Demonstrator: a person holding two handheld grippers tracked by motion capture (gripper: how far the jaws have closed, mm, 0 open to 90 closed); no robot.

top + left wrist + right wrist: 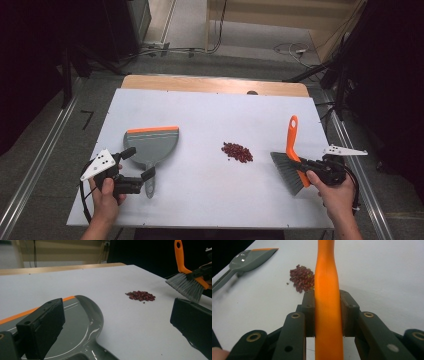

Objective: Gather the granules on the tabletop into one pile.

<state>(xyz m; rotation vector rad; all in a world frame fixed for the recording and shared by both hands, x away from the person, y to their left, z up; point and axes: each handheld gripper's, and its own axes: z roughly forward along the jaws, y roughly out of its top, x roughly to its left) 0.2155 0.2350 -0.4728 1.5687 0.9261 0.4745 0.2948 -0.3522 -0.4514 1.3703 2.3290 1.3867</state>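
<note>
Right hand-held gripper [312,167] is clenched on the brush [292,157], its bristles beside the beans [237,152] on the worktop [200,110]. Left hand-held gripper [141,164] stands released, jaws straddling the dustpan [151,145] handle without pressing it.

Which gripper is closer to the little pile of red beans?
Right. The right gripper, holding the brush, sits just right of the beans; the left gripper is farther left, open at the dustpan.

A white table [210,107] with a wooden far edge carries a grey dustpan [152,145] at the left and a small heap of red beans [237,152] near the middle.
</note>
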